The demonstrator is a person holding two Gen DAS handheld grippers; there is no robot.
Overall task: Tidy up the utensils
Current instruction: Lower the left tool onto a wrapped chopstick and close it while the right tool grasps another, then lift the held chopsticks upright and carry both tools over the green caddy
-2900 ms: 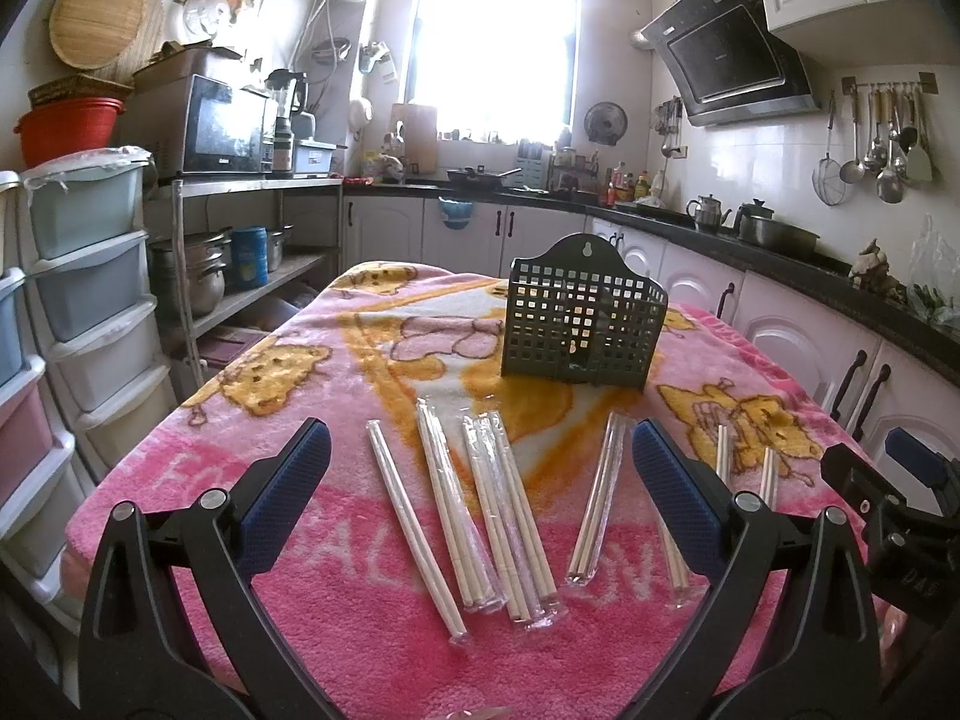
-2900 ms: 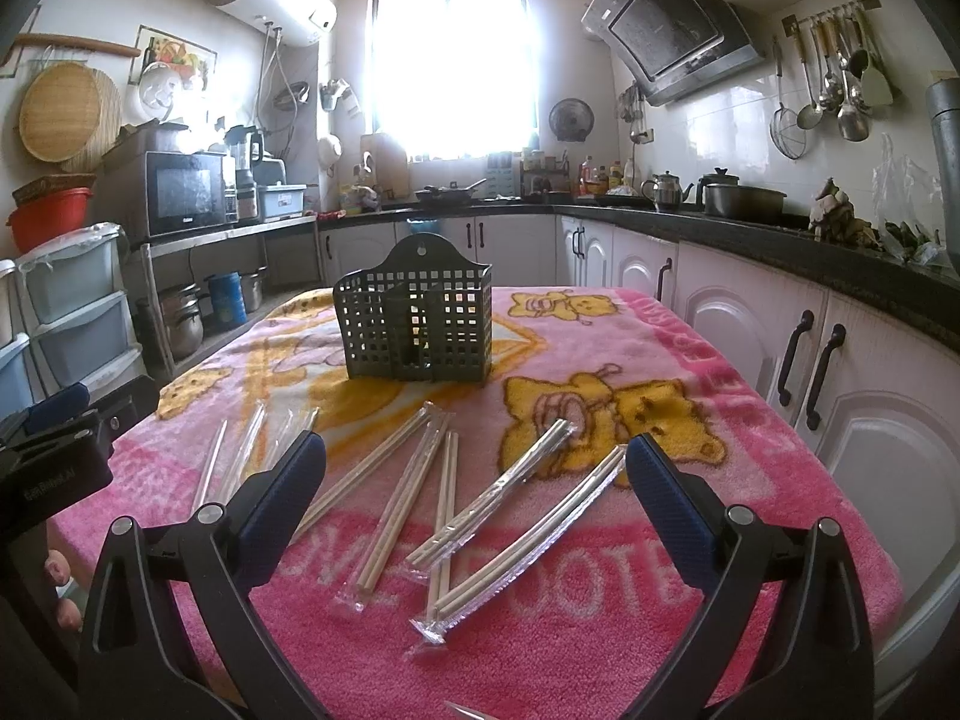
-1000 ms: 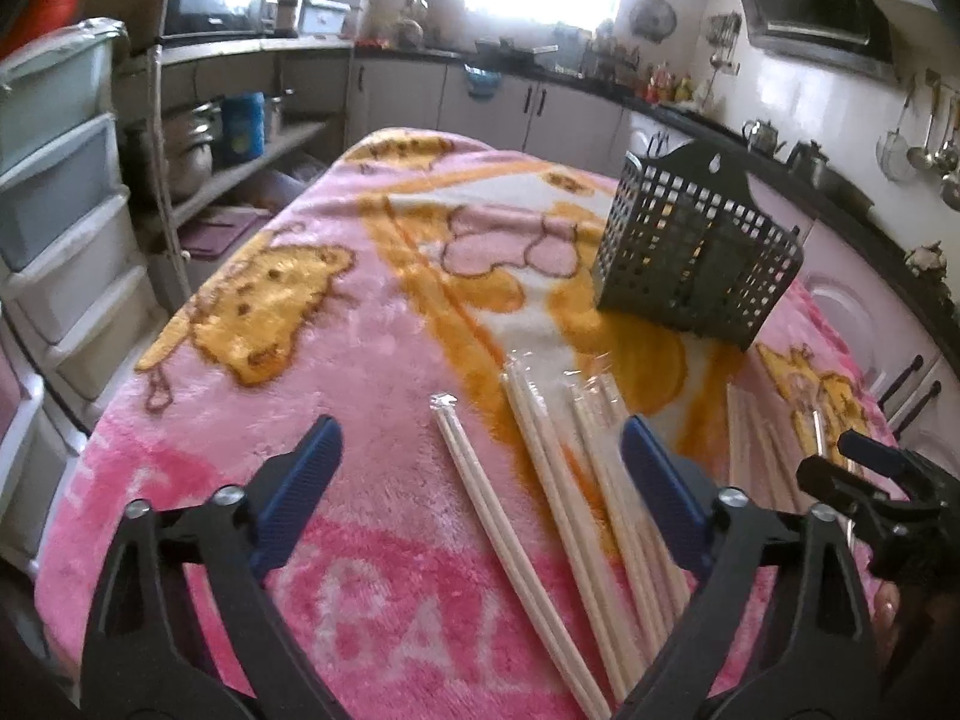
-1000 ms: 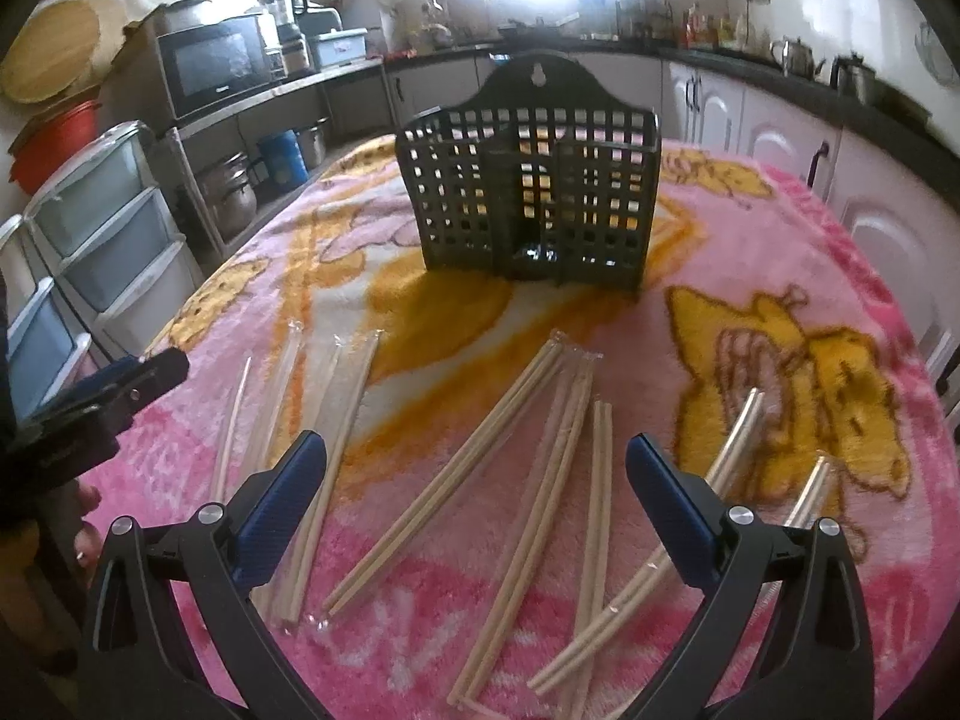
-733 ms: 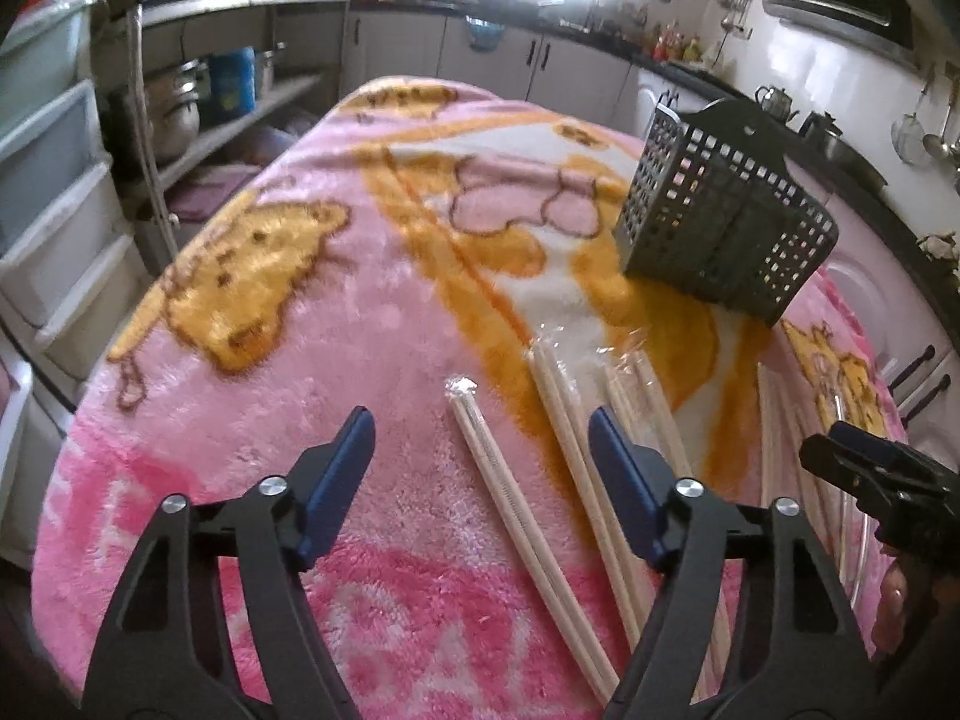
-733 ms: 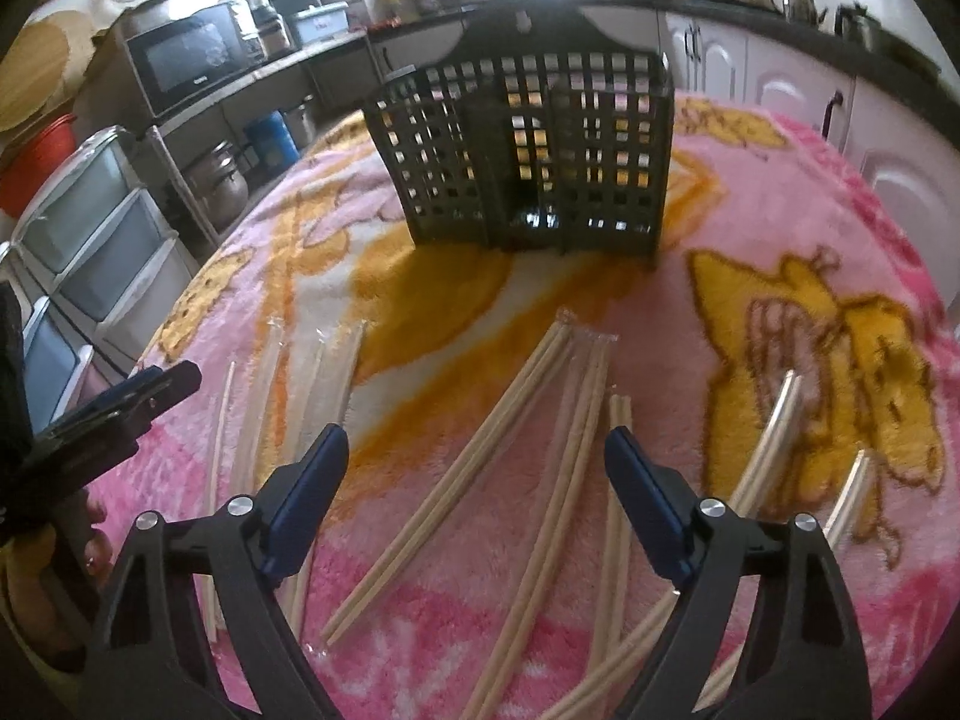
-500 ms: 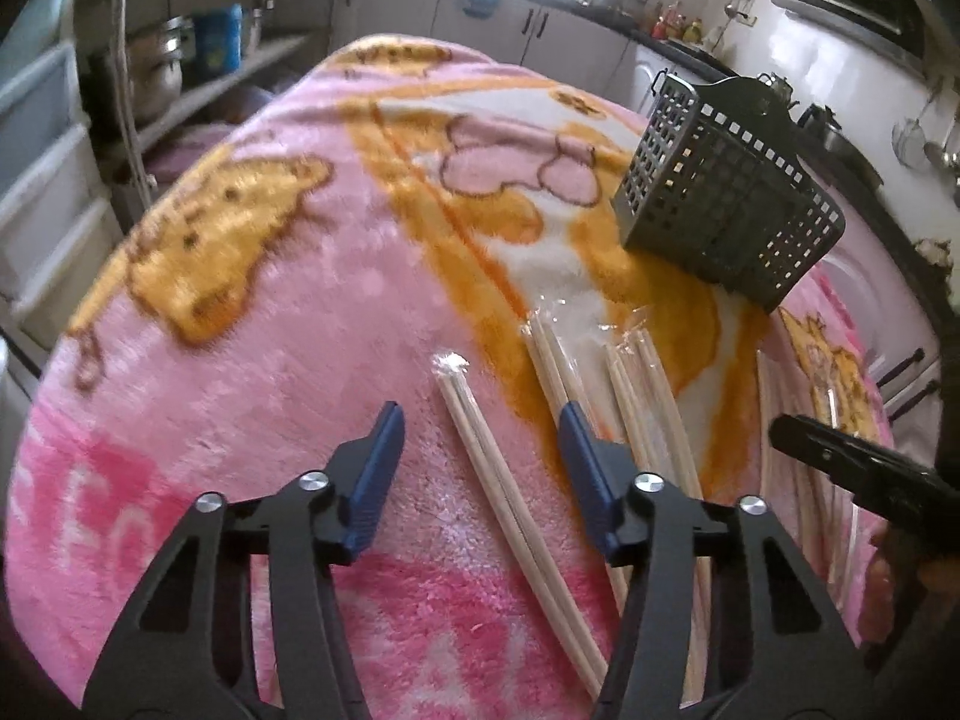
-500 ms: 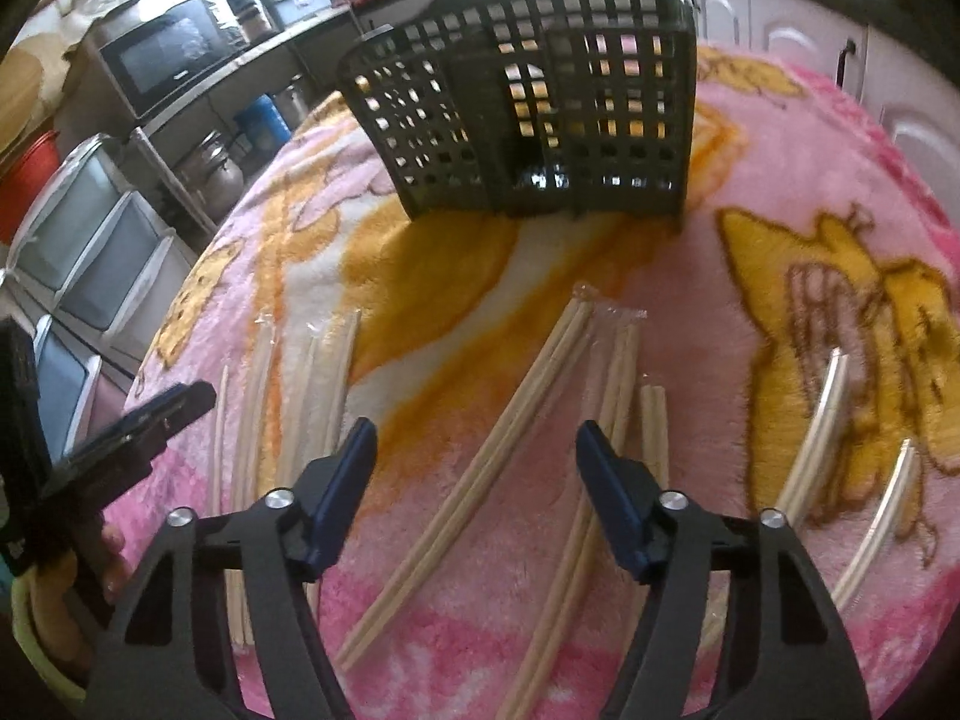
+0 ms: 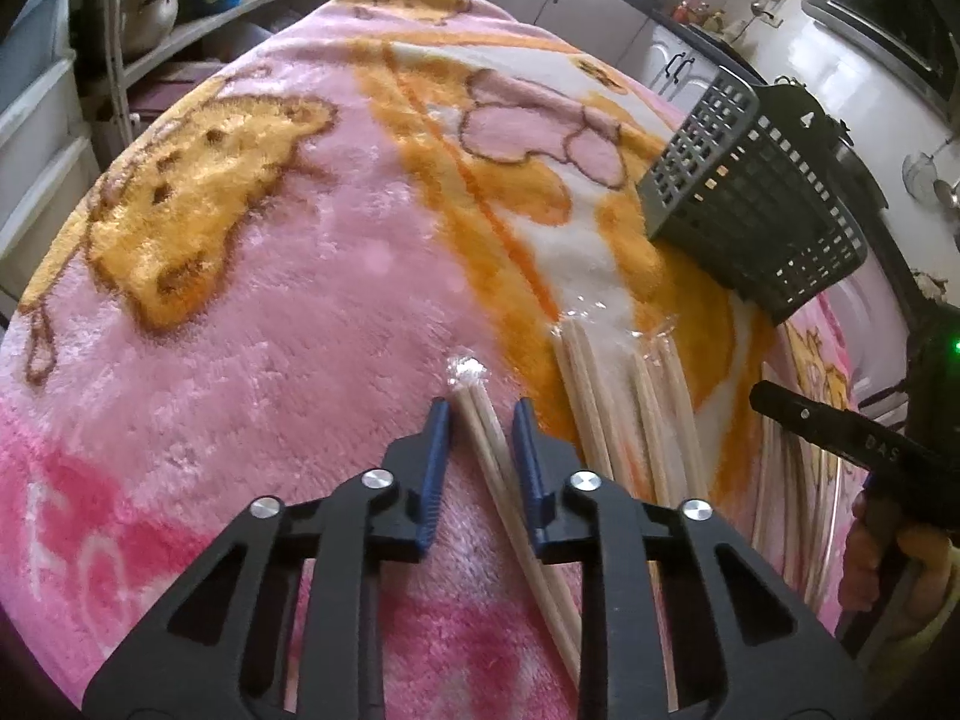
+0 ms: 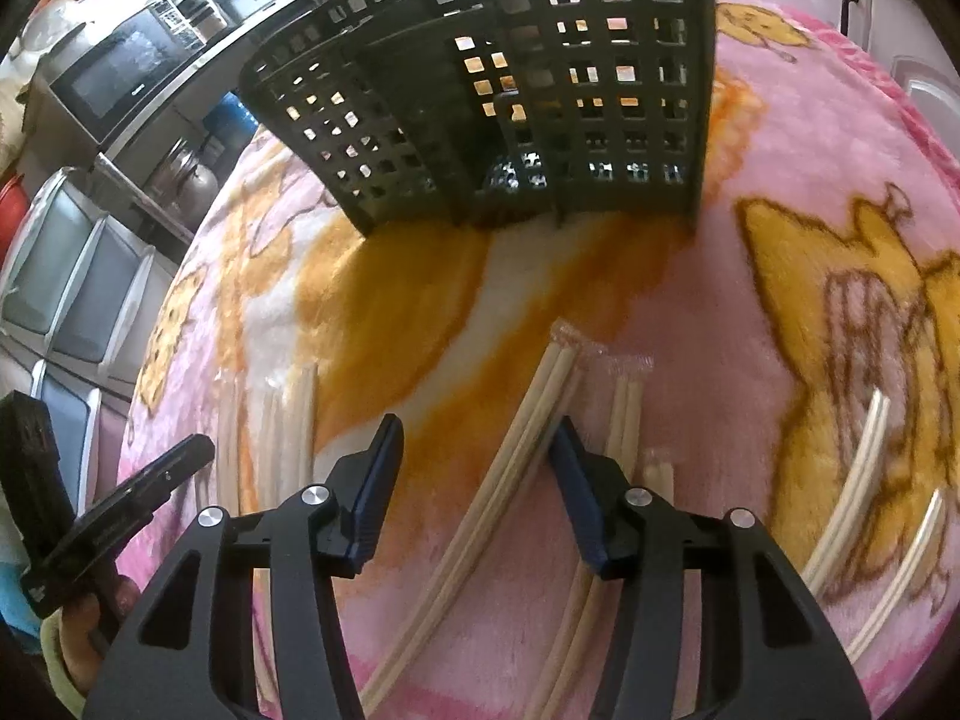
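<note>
Left gripper (image 9: 479,420) is narrowed but not yet pinching, straddling the chopsticks (image 9: 504,480), whose long axis runs 11-to-5; right gripper (image 10: 477,453) sits spread, farther off.

You've got 1 basket (image 10: 510,90) and approx 8 wrapped chopstick pairs: 3 in left cam (image 9: 510,480), 5 more in right cam (image 10: 510,450). 2 grippers, 1 blanket (image 9: 240,300).
</note>
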